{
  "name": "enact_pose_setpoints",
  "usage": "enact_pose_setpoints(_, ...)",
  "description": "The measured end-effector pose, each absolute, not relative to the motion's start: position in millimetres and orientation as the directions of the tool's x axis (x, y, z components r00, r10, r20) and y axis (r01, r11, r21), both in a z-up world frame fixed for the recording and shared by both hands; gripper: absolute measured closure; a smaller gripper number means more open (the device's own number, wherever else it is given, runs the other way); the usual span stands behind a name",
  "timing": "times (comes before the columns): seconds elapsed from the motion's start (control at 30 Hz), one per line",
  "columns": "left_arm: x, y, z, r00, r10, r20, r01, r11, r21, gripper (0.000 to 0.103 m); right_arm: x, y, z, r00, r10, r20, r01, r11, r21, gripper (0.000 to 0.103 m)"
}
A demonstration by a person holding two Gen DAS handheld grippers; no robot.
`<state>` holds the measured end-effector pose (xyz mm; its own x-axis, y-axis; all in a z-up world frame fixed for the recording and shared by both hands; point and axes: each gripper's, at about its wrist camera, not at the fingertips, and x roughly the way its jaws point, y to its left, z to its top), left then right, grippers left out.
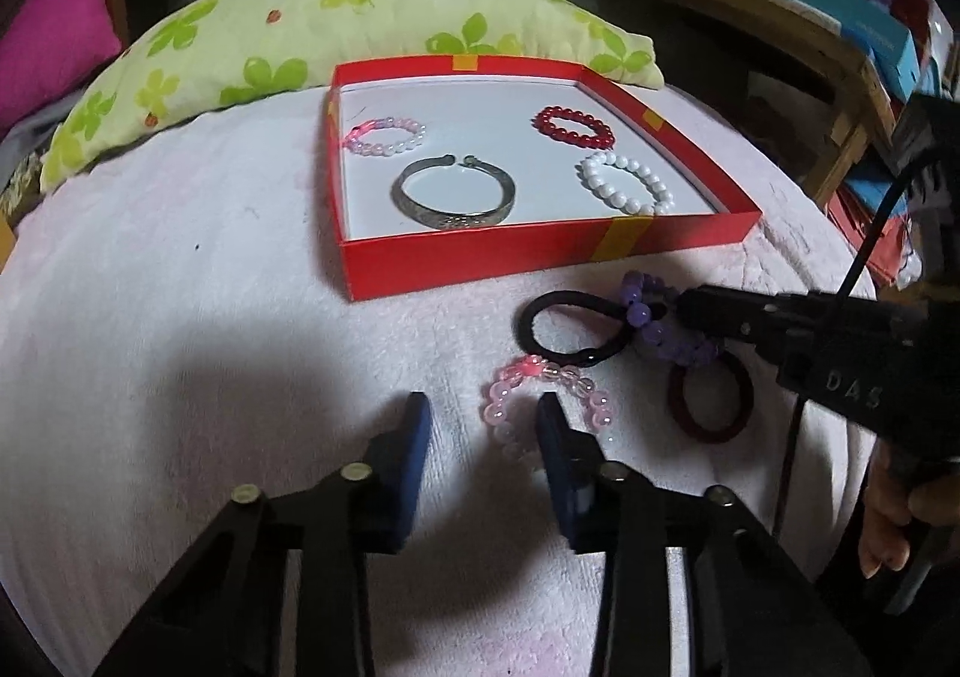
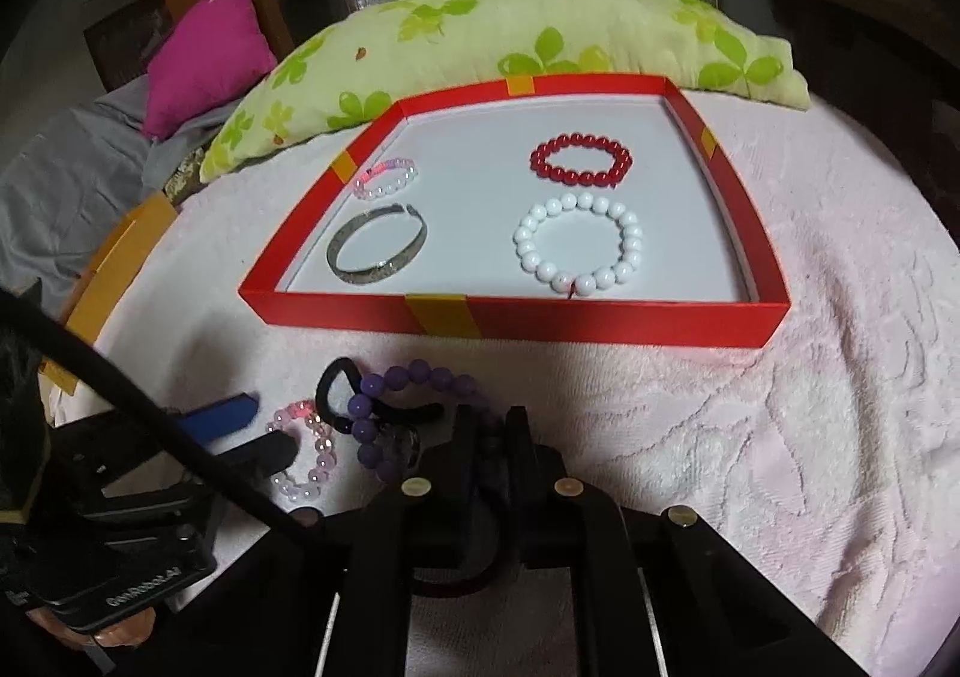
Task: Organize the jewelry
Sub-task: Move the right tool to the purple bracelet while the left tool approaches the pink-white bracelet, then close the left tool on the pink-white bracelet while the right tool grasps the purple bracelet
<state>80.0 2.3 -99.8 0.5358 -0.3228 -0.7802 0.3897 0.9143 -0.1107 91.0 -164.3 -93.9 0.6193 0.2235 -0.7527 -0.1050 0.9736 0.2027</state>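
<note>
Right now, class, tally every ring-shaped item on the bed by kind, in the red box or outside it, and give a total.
Beaded bracelets: 5 (pink-white, red, white in the red box; pink, purple outside)
Metal bangle: 1
Hair ties: 2 (black, dark red)
Total: 8

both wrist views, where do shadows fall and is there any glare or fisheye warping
Left wrist view: a dark shadow pools on the pink towel ahead of the left gripper; the red box edges bow from the fisheye. Right wrist view: shadow covers the near towel around the purple bead bracelet; the box floor looks bright and washed out, and the corners are vignetted black.
</note>
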Motion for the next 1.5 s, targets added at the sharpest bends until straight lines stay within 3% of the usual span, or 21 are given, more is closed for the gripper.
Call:
enact_pose_setpoints(0.07, 78, 0, -100, 0.544, -0.322, -0.775, 0.400, 0.911, -0.098, 0.082, 88, -169, -90, 0.638, 0.221, -0.738, -0.098, 0.973, 0.208, 0.092)
enact_pose_setpoints(0.23, 75, 1, -100, 0.568, -0.305, -0.764, 0.396, 0.916, -0.071, 0.093, 86, -186, -82, 0.669, 0.212, -0.712, -0.050, 0.969, 0.242, 0.092)
enact_pose_setpoints(0.5, 74, 14, -95, 0.602, -0.294, -0.743, 0.352, 0.932, -0.084, 0.095, 83, -223, -84, 0.675, 0.179, -0.715, 0.059, 0.954, 0.294, 0.092)
enact_pose_setpoints(0.87, 80, 23, -99, 0.586, -0.281, -0.760, 0.311, 0.944, -0.109, 0.095, 88, -226, -100, 0.615, 0.123, -0.778, 0.079, 0.973, 0.217, 0.090)
enact_pose_setpoints(0.93, 81, 25, -99, 0.574, -0.296, -0.764, 0.310, 0.942, -0.132, 0.091, 88, -224, -102, 0.616, 0.116, -0.779, 0.076, 0.976, 0.205, 0.088)
enact_pose_setpoints(1.03, 83, 27, -100, 0.557, -0.329, -0.763, 0.309, 0.934, -0.177, 0.077, 89, -220, -102, 0.618, 0.099, -0.780, 0.061, 0.983, 0.173, 0.087)
enact_pose_setpoints(1.13, 78, 19, -100, 0.562, -0.326, -0.761, 0.341, 0.929, -0.147, 0.067, 87, -218, -102, 0.623, 0.091, -0.777, 0.051, 0.986, 0.157, 0.087)
enact_pose_setpoints(1.27, 73, 10, -102, 0.584, -0.283, -0.761, 0.368, 0.928, -0.062, 0.067, 85, -214, -102, 0.632, 0.075, -0.772, 0.033, 0.992, 0.124, 0.088)
enact_pose_setpoints(1.3, 73, 9, -102, 0.587, -0.283, -0.758, 0.372, 0.926, -0.057, 0.069, 85, -212, -101, 0.635, 0.070, -0.769, 0.029, 0.993, 0.115, 0.089)
enact_pose_setpoints(1.37, 72, 10, -102, 0.590, -0.283, -0.757, 0.375, 0.925, -0.053, 0.090, 83, -211, -100, 0.641, 0.075, -0.764, 0.017, 0.994, 0.112, 0.092)
enact_pose_setpoints(1.4, 72, 10, -101, 0.591, -0.286, -0.755, 0.376, 0.925, -0.056, 0.094, 82, -210, -99, 0.648, 0.084, -0.757, 0.010, 0.993, 0.119, 0.092)
enact_pose_setpoints(1.5, 72, 14, -97, 0.603, -0.292, -0.743, 0.368, 0.928, -0.066, 0.095, 77, -207, -90, 0.682, 0.104, -0.724, -0.018, 0.992, 0.125, 0.092)
